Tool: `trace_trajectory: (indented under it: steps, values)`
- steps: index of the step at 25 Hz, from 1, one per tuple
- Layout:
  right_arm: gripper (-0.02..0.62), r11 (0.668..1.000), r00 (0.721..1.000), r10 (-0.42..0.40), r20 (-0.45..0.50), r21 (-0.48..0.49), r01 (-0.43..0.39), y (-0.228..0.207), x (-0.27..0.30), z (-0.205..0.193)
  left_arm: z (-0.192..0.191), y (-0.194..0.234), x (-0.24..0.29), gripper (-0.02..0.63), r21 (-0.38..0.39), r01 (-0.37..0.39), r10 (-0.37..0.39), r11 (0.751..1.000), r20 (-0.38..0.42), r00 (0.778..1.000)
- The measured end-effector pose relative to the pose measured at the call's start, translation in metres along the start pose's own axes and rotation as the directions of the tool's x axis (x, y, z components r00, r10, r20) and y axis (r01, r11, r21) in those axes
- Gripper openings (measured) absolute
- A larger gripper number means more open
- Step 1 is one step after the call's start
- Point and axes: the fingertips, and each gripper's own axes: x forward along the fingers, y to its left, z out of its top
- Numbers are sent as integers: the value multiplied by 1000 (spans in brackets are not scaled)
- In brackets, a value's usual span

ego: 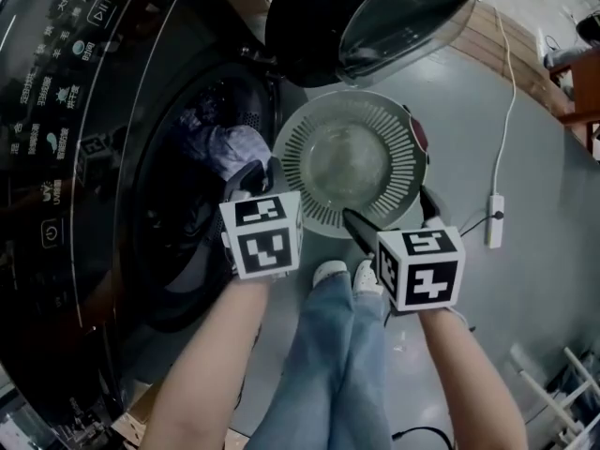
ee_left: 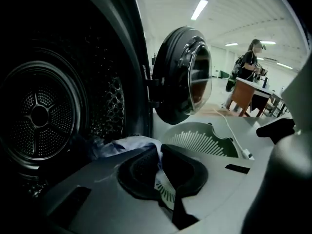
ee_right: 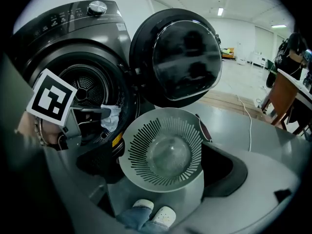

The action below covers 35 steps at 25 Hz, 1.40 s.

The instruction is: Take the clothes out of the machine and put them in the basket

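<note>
The left gripper [ee_left: 158, 168] is clamped shut on a pale garment [ee_left: 129, 144], held at the mouth of the machine [ee_right: 73, 33]; the right gripper [ego: 384, 209] is spread wide, with nothing gripped; extraction is judged to be in hand; next the garment is to be swung over the empty basket [ego: 309, 153], just beside the opening and under the open door [ee_right: 185, 57], and released.

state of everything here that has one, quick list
dark grey washing machine door, swung open
pale grey slotted round basket, empty, on floor
pale blue-white cloth, pinched, at mouth of drum
left gripper, shut on cloth
right gripper, open, empty
</note>
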Motion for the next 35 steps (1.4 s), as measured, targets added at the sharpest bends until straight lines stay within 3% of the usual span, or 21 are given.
trace_trajectory:
  steps: [6, 13, 22, 27, 29, 31, 35]
  values:
    - [566, 999, 999, -31, -11, 20, 31, -18, -12, -16, -2, -45, -4, 11, -20, 118, -118, 993, -6, 993]
    - [566, 997, 998, -55, -16, 56, 56, -41, -14, -24, 7, -101, -7, 11, -105, 335, -335, 936, 18, 942]
    - [566, 992, 994, -90, -56, 83, 95, -81, -23, -51, 23, -179, -17, 11, -164, 521, -520, 838, 51, 853]
    - [566, 989, 993, -101, -66, 106, 108, -91, -22, -59, 30, -215, -25, 9, -96, 630, -629, 771, 46, 776]
    - [566, 989, 993, -95, -65, 109, 102, -90, -20, -58, 28, -217, -22, 11, -64, 627, -626, 777, 31, 779]
    - [566, 990, 994, -88, -63, 104, 95, -87, -17, -57, 23, -212, -15, 11, -60, 603, -603, 796, 13, 798]
    - [566, 992, 995, -76, -64, 97, 82, -82, -12, -55, 7, -192, 0, 20, -131, 532, -541, 836, -38, 840]
